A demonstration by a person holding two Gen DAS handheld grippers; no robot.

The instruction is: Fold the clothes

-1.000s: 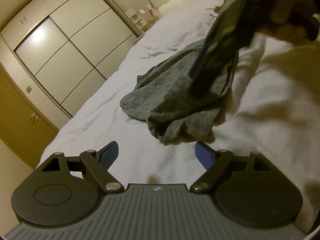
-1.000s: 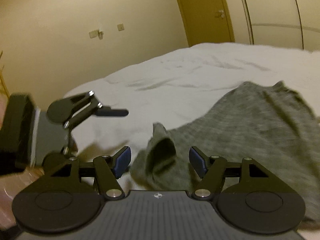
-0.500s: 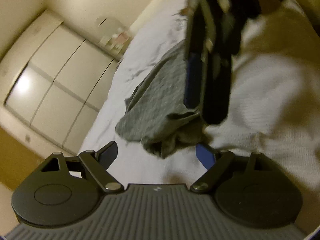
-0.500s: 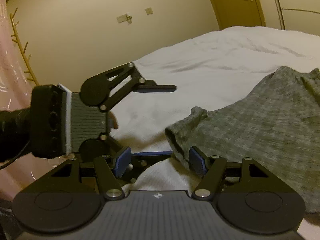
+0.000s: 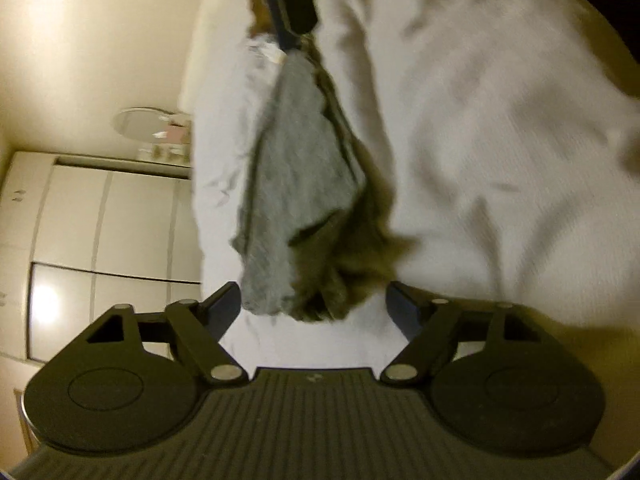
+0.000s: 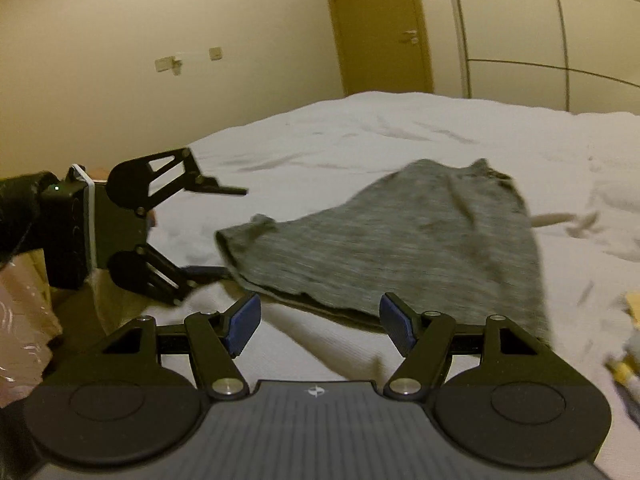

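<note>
A grey knit garment lies spread and slightly rumpled on the white bed. In the right wrist view my left gripper comes in from the left, turned on its side and open, with the garment's left corner between its fingers. From the left wrist view the garment runs down to my open left gripper, its ragged edge reaching between the blue pads. My right gripper stands open just short of the garment's near hem, holding nothing. It shows as a dark blur at the top of the left wrist view.
White textured knit cloth covers the bed beside and under the garment. A wardrobe with pale sliding doors and a wooden door stand beyond the bed. Small yellowish items lie at the right edge. A pink plastic bag sits at the left.
My left gripper has rolled onto its side and closed in on the garment's corner. The right gripper has drawn back, and the garment now lies flatter and more spread out.
</note>
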